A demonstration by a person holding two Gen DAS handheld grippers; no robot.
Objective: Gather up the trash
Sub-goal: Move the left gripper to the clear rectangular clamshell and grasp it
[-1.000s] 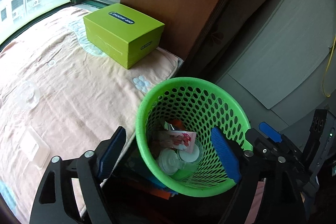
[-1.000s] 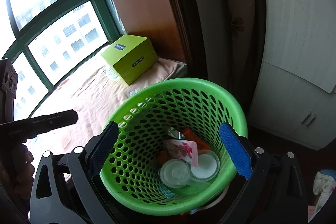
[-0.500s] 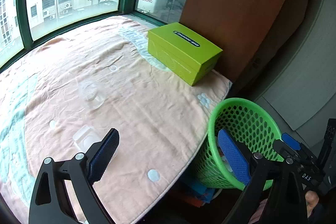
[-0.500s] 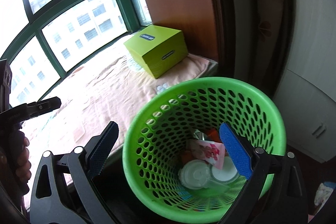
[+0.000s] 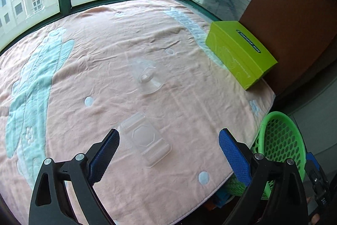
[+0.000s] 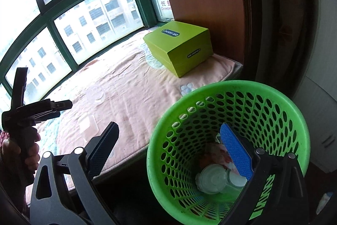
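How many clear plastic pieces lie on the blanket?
2: a flat tray just ahead of the open left gripper, and a round lid mid-blanket. None look hidden.

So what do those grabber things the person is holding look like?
Both look alike. The left gripper and right gripper each have two black plastic fingers with cut-out holes, silver bolts at the joints, and bumpy blue pads at the tips. The right view shows a black pistol handle on the left one.
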